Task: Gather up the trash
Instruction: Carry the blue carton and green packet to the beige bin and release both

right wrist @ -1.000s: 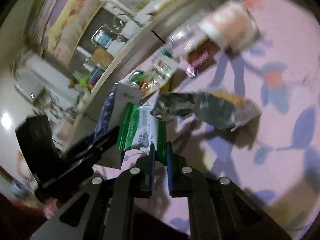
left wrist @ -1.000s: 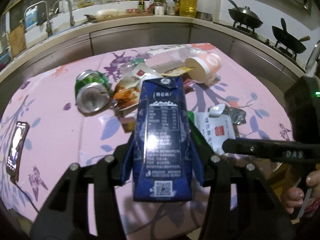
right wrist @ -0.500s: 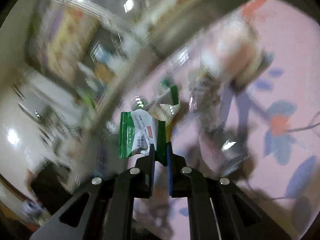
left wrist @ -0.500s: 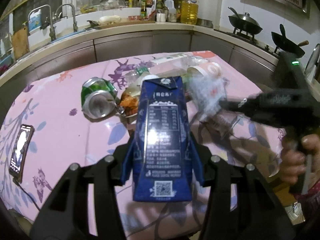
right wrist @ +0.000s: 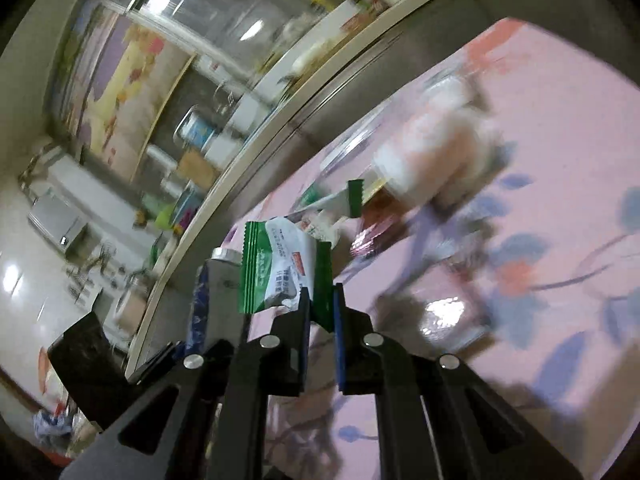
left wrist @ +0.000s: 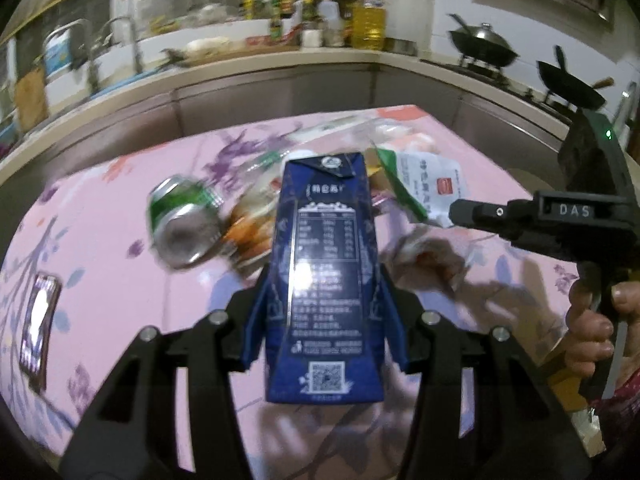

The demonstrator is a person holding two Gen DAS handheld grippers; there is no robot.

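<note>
Left gripper [left wrist: 324, 320]: clamped on upright blue carton [left wrist: 324, 264], long axis along the fingers.
Right gripper [right wrist: 322, 312]: nearly closed, pinching green-white wrapper [right wrist: 280, 268], lifted clear of table [right wrist: 560, 140].

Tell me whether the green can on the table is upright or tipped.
Tipped. The green can lies on its side on the pink tablecloth, its round silver end facing the camera.

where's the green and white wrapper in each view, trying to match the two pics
Left wrist view: the green and white wrapper hangs at right of centre, pinched by the right gripper, just right of the blue carton's top.
Right wrist view: the wrapper is at centre, clamped between the gripper's fingers.
Shared landmark: the blue carton, central in the left view, at lower left in the right.
</note>
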